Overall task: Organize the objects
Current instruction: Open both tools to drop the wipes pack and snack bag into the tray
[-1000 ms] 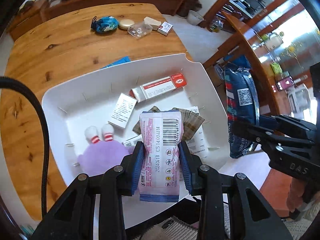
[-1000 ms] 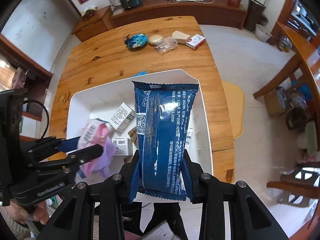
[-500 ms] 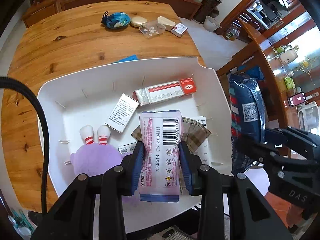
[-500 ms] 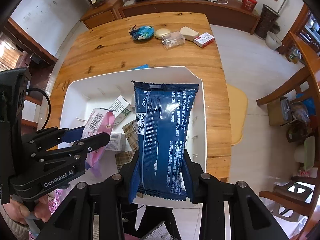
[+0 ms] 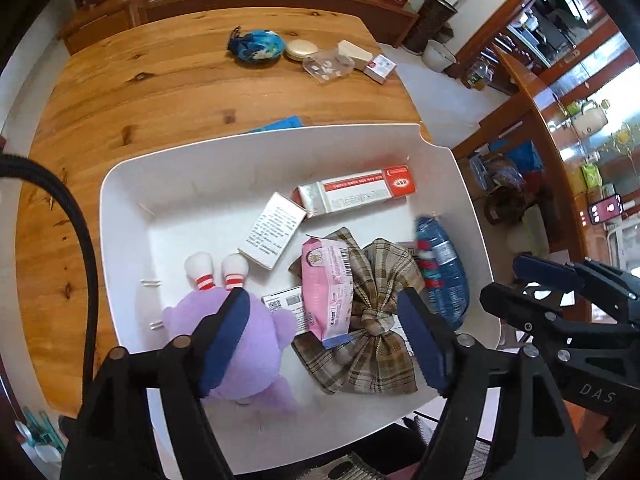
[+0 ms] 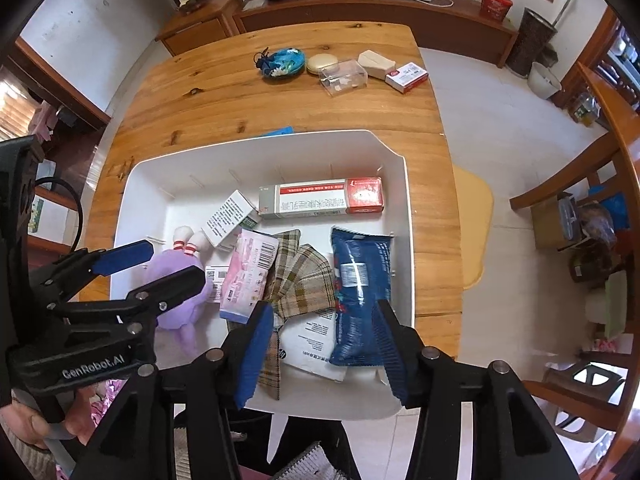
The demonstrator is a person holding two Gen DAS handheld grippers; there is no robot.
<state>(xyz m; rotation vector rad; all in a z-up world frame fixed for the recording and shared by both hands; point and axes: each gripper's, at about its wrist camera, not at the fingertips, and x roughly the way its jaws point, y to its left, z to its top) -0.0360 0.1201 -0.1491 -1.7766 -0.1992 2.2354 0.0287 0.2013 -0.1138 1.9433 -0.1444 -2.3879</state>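
Note:
A white bin [image 5: 280,152] [image 6: 256,152] sits on the wooden table. Inside lie a pink tissue pack [image 5: 326,288] [image 6: 248,276], a dark blue snack bag [image 5: 442,276] [image 6: 360,292], a plaid cloth bow [image 5: 372,320] [image 6: 304,280], a purple plush toy [image 5: 248,344] [image 6: 176,292], a red and silver box [image 5: 356,196] [image 6: 320,198] and a small white box [image 5: 274,236] [image 6: 228,216]. My left gripper [image 5: 324,344] [image 6: 150,264] hangs open above the pink pack. My right gripper [image 6: 324,348] [image 5: 520,284] is open above the blue bag. Neither holds anything.
At the table's far end lie a blue pouch [image 6: 282,64], a round compact [image 6: 322,62], a clear plastic case [image 6: 343,77] and a red and white box [image 6: 406,76]. A blue item [image 5: 280,124] peeks out behind the bin. A wooden chair [image 6: 576,184] stands at right.
Both grippers opened. The pink pack dropped from the left one and the blue bag from the right one; both now lie in the bin.

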